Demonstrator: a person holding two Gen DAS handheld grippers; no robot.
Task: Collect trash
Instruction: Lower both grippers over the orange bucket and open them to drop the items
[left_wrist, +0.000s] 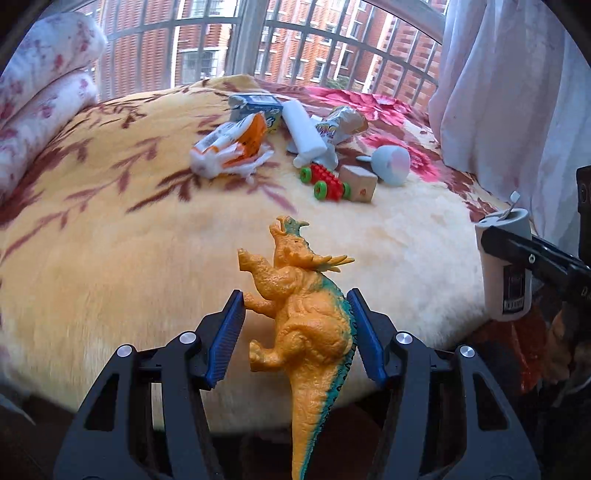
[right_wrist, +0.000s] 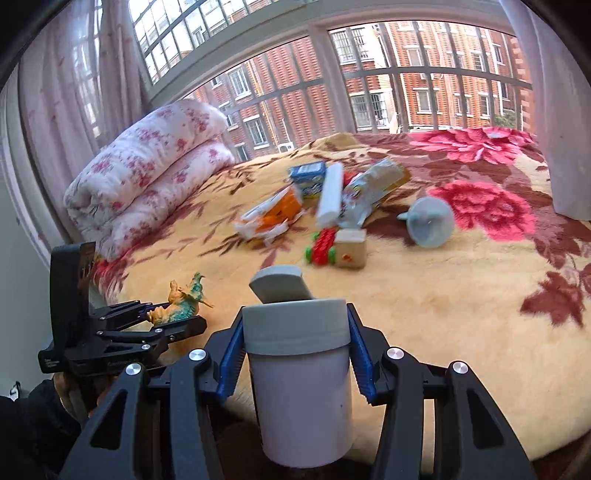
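My left gripper is shut on an orange toy dinosaur with a teal back, head pointing away, tail hanging down; the dinosaur also shows at the left of the right wrist view. My right gripper is shut on a white cup with a grey lid, its flap raised; the cup appears at the right edge of the left wrist view. On the blanket beyond lie an orange-and-white wrapper, a blue carton, a white roll and a crumpled foil packet.
A red toy car with green wheels, a tan cube and a pale blue cup on its side lie near the trash. A folded floral quilt sits at the left. The window and a curtain stand behind the bed.
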